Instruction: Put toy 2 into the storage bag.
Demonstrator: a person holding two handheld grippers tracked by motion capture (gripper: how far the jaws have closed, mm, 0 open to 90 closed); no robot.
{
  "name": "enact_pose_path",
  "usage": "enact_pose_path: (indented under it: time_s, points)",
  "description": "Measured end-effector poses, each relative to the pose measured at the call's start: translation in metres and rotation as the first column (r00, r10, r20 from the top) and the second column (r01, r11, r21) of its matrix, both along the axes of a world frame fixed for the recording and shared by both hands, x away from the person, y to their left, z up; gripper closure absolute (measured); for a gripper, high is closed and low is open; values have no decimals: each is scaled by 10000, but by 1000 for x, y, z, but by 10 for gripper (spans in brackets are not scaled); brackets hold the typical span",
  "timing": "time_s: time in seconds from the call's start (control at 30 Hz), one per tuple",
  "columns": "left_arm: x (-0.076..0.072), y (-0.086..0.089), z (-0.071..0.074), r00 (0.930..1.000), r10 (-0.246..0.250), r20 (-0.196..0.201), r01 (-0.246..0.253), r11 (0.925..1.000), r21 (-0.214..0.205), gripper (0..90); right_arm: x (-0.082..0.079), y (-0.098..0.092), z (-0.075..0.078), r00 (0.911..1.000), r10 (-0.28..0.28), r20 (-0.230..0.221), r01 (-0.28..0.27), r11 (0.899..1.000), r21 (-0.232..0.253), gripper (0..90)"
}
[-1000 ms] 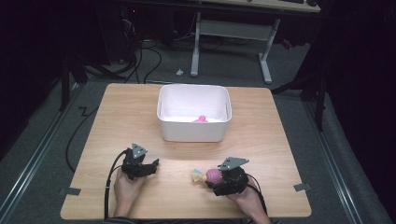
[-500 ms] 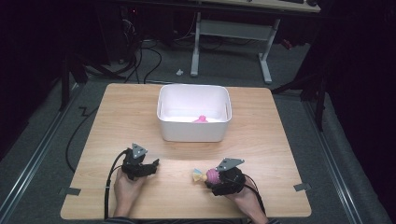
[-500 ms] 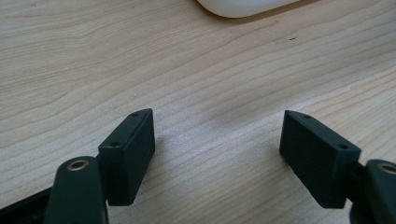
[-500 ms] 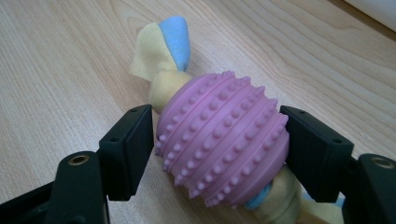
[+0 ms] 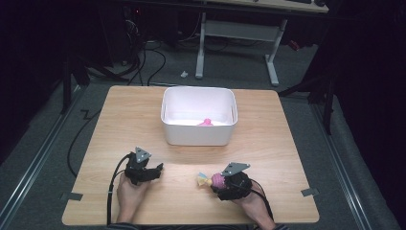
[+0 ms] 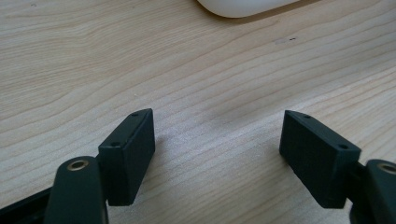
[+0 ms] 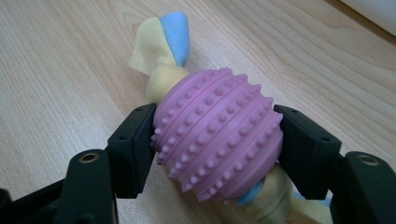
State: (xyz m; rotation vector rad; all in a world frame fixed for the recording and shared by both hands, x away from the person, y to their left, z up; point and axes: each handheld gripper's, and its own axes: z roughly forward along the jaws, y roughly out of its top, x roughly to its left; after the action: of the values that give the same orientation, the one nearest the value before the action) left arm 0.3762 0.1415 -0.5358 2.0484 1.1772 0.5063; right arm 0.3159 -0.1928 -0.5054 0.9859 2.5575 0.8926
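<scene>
At the near edge of the wooden desk (image 5: 119,120), I hold a gripper in each hand, both low over the boards. My right gripper (image 7: 217,140) has just been closing, and its jaws now press on either side of a pink knobbly ball (image 7: 218,133), a toy with yellow and blue fleece strips (image 7: 161,51) knotted through it; the fleece fans out beyond the ball at the far end and bunches beneath it at the near end. In the high view the same toy (image 5: 214,180) lies on the desk just left of my right gripper (image 5: 225,181), in front of the middle of the near edge, well short of the white tub (image 5: 199,136) that stands toward the back of the desk. Inside that tub a small pink thing (image 5: 206,122) rests against the near wall; what it is I cannot tell. My left gripper (image 6: 217,154) stands released, its jaws wide apart over bare wood with nothing between them, and the tub's rounded white base (image 6: 243,7) shows at the top of its view. From above, my left gripper (image 5: 146,171) sits near the left of the near edge, well apart from the toy, its black cable (image 5: 112,191) trailing back along my forearm and off the desk.
</scene>
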Motion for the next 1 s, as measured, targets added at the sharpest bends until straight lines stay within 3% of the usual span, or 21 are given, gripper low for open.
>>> enact_pose_path:
  time_s: [0.4, 0.6, 1.0]
  points:
    - [0, 0, 0, 10000, 1, -2, -1, 10000, -2, 270, 2, 0, 15, 9999, 101, -54, -101, 9999, -136, 341]
    - [0, 0, 0, 10000, -2, 0, 2, 10000, 1, 270, 4, -6, 30, 9999, 100, 66, -98, 9995, -311, 341]
    - [0, 0, 0, 10000, 5, 0, -5, 10000, 3, 270, 10, -18, 61, 9998, -20, 188, 24, 9998, -207, 343]
